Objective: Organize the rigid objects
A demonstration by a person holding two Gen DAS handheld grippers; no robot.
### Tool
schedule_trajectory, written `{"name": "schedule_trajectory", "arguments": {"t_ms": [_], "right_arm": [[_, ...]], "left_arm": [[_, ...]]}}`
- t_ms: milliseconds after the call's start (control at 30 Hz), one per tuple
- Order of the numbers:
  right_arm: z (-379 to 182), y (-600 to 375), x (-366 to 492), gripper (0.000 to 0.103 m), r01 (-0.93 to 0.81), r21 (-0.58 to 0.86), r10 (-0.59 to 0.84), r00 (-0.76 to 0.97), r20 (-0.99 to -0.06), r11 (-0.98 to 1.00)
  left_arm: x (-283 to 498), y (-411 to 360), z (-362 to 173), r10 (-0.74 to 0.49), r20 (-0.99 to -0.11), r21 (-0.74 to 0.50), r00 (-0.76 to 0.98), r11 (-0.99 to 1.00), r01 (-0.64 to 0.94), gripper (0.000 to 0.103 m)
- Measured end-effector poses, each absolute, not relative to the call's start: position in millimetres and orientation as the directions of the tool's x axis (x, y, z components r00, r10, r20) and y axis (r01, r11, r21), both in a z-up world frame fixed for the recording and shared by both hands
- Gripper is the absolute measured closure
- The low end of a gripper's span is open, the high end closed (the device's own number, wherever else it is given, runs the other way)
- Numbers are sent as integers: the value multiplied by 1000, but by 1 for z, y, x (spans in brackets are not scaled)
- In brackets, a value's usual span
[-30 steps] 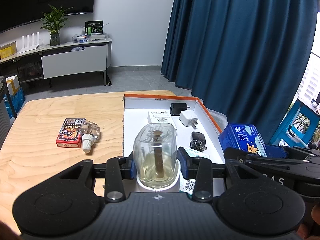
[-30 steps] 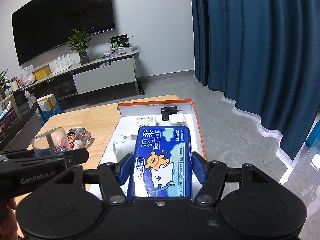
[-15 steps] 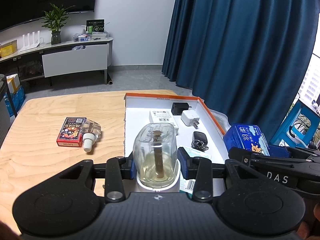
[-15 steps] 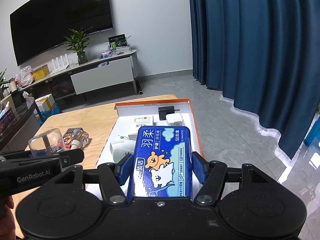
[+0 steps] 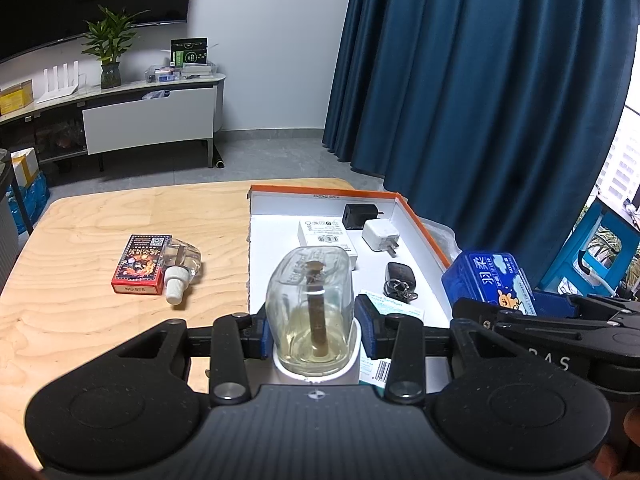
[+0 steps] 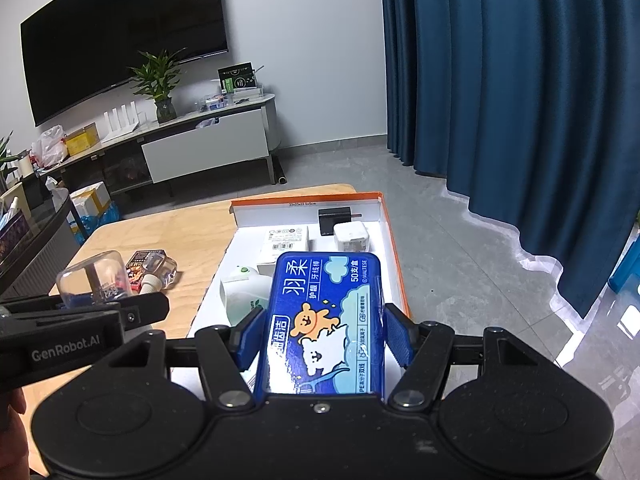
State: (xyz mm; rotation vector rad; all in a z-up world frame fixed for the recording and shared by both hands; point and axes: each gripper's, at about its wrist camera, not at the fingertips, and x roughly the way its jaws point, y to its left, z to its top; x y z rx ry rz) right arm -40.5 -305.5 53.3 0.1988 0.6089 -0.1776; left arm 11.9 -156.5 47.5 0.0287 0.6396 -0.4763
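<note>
My left gripper (image 5: pixel 314 330) is shut on a clear bottle (image 5: pixel 311 300) with yellowish liquid and a brown wick, held over the near end of the white, orange-rimmed box tray (image 5: pixel 416 216). To its right, my right gripper (image 6: pixel 324 338) is shut on a blue floss-pick box (image 6: pixel 324 320) with a cartoon bear, above the tray's near right side. The same blue box (image 5: pixel 486 276) shows in the left wrist view, and the held bottle (image 6: pixel 94 276) shows in the right wrist view.
A black charger (image 5: pixel 358 216), white charger (image 5: pixel 380 234), white carton (image 5: pixel 326 234), car key (image 5: pixel 400 278) and a white device (image 6: pixel 246 288) lie in the tray. A red card pack (image 5: pixel 140 264) and a second clear bottle (image 5: pixel 182 262) lie on the wooden table (image 5: pixel 100 208).
</note>
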Motion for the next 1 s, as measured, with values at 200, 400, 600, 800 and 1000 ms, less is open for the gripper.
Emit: {"name": "schedule_trajectory", "arguments": {"t_ms": [200,400,600,800,1000], "right_arm": [[49,-305,-38,28,220,129,-103,800,-592,967],[47,-307,-33,28,216,131,-96,793,-602,967],[44,-310,-23,28,217,129,-94,785,-612,968],[47,-320,-8,27,206,143,-77,787,-612,968],[56,-334,12,27,216,136,-90,787,-610,967]], "left_arm": [[15,-156,45,-417,-586,-120,694,892,435,63],[19,-158,42,-418,-593,-120,688,891,437,63],[27,-160,39,-428,-599,-128,677,885,447,63],[51,-162,43,-438,-597,-150,672,884,443,63],[73,-175,52,-457,-607,-170,651,874,454,63]]}}
